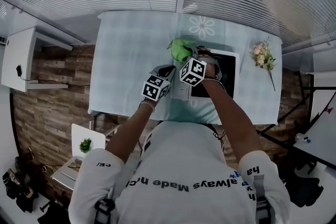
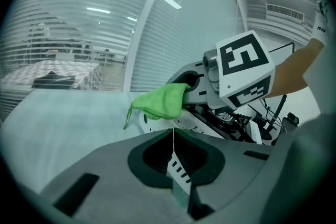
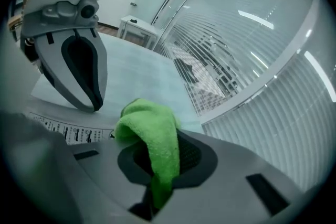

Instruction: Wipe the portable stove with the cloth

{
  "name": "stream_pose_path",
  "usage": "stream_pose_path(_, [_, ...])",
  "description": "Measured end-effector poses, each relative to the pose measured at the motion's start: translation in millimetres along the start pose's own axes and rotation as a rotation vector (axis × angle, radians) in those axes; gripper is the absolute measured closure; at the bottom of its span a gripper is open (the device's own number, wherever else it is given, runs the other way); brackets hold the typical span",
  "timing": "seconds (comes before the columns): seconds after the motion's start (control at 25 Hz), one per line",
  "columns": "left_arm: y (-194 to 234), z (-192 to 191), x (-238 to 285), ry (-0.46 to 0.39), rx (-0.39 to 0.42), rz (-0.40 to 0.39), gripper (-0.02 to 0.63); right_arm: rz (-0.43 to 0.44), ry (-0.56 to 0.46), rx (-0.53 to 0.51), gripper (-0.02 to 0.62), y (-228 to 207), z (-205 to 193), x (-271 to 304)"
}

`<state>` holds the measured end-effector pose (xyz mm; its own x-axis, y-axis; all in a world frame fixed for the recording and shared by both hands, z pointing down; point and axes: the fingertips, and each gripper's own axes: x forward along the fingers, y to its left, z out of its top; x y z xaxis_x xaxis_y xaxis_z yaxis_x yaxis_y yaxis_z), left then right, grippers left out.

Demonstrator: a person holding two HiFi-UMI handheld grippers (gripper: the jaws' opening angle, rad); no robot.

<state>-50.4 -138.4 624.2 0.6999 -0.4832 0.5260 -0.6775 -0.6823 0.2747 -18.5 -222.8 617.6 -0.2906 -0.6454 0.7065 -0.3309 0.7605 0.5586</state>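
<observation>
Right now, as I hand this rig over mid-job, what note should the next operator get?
Right gripper: tongs shut on the bright green fleecy cloth, held at the far left corner of the white portable stove with the black top. Whether the cloth touches the stove can't be told.
Left gripper: tongs shut, nothing between them, just left of the stove over the pale blue-green tablecloth.
Done: the cloth is in hand at the stove.
Left: wipe the stove. How much is already wiped can't be told.
</observation>
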Motion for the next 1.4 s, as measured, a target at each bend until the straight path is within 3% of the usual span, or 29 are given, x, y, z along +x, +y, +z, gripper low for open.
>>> stream_pose_path(1.0, [-3.2,-11.5,-6.5,0.036,-0.009,0.003,0.592,0.176,-0.021,-0.016,0.569,67.4,4.9,-42.9])
stream_pose_path(1.4, [7.1,-31.0,-22.5,0.054,-0.033,0.052,0.592,0.224,-0.021,-0.012,0.569,95.1,5.1,-63.7])
